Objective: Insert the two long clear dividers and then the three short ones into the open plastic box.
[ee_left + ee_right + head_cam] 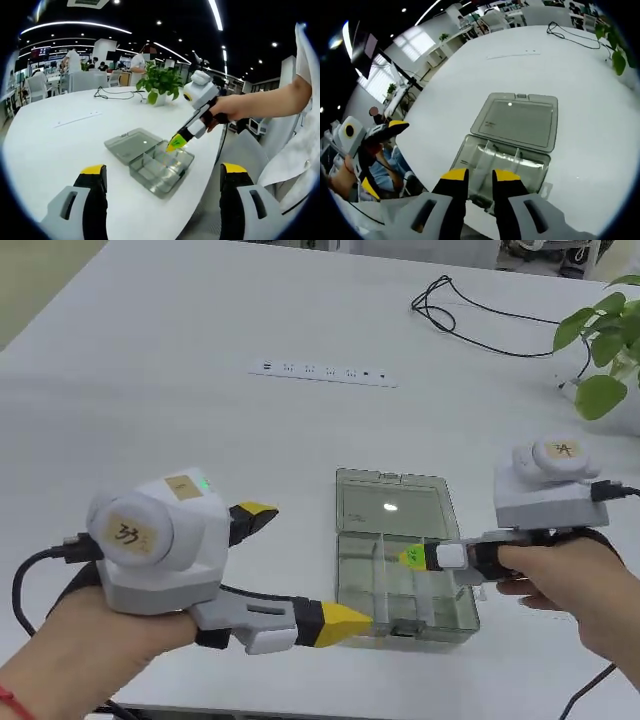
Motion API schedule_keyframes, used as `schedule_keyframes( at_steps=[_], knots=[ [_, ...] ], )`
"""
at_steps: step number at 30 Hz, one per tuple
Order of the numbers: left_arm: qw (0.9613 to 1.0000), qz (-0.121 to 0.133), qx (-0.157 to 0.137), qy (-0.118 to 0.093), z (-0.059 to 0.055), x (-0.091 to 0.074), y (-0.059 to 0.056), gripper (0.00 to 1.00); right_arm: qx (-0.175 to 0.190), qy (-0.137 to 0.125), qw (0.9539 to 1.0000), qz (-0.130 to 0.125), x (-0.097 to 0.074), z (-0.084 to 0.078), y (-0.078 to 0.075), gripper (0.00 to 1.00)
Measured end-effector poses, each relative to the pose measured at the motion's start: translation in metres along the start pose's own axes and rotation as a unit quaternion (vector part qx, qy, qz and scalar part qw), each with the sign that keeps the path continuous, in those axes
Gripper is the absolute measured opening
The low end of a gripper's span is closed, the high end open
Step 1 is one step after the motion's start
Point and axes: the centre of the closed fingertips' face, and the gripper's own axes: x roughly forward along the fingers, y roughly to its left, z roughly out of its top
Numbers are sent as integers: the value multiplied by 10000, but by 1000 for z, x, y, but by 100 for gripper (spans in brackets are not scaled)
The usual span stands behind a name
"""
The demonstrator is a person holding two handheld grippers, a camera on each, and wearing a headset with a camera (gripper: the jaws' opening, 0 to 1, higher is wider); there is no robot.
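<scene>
The open plastic box (420, 632) lies on the white table (200, 420), its lid flat behind it and clear dividers (378, 570) standing inside. The right gripper (415, 558) hovers over its compartments, jaws drawn almost together with nothing visible between them. The left gripper (300, 566) sits just beside the box, jaws spread wide.

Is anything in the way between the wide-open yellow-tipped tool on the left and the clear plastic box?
Nothing visible does: only bare white table lies between the left tool and the open clear plastic box.
</scene>
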Motion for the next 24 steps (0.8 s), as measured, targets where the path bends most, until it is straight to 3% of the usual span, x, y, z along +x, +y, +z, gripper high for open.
schedule_keyframes(
  at_steps=[4,8,9,13,17,21,24],
  knots=[
    [9999,92,-44,-41,0,-2,-3,96,-556,-170,9982,152,-19,4,2,23],
    [9998,146,-85,-64,0,-2,-6,95,-1029,-71,9946,82,-36,-2,-8,26],
    [9998,148,-107,-71,0,-1,-7,95,-1310,-40,9914,65,-39,-4,-13,27],
    [9998,146,-90,-72,1,0,-10,95,-1826,104,9831,-41,-43,-13,-26,33],
    [9999,89,-49,-96,5,1,-12,95,-2583,443,9647,-260,-45,-24,-49,37],
    [10000,40,-9,-89,6,3,-10,95,-3053,776,9484,-372,-45,-35,-67,41],
    [9999,33,-25,-109,8,4,-8,95,-3525,1001,9295,-409,-43,-40,-80,41]
  ],
)
